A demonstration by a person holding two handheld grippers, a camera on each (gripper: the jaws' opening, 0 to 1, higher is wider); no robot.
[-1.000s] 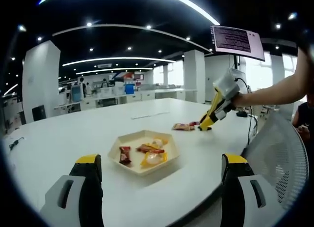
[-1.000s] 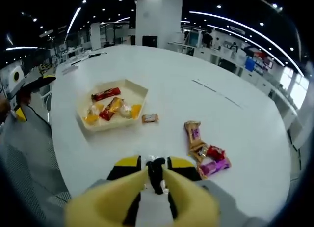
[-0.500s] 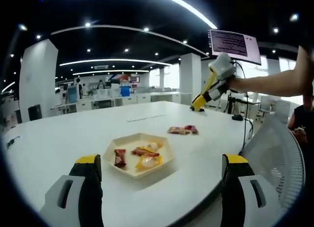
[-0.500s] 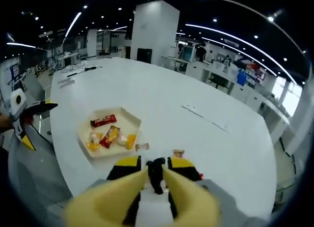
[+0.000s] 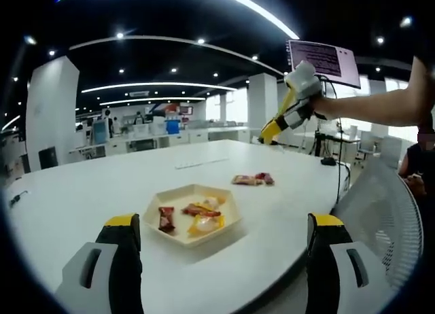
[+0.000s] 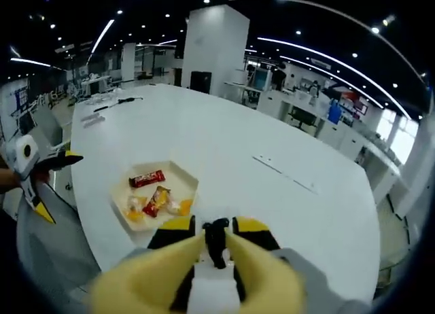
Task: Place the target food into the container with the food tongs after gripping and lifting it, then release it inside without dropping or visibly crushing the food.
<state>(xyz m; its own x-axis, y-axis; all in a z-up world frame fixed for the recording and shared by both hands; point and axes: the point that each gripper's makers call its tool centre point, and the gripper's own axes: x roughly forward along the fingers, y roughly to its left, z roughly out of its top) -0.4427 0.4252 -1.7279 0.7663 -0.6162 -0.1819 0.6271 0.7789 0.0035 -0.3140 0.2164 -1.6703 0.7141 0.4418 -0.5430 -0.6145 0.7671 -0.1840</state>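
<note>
Light: we see bright ceiling strips [image 5: 156,84] and spots (evenly lit).
Edges: strong fisheye bending.
Blur: near yellow jaws soft in right gripper view.

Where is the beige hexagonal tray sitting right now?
In the left gripper view, the beige hexagonal tray rests on the white table, ahead between the left gripper's jaws, with loose wrapped snacks beyond it.

Snacks in tray [image 5: 194,194] (hexagonal).
</note>
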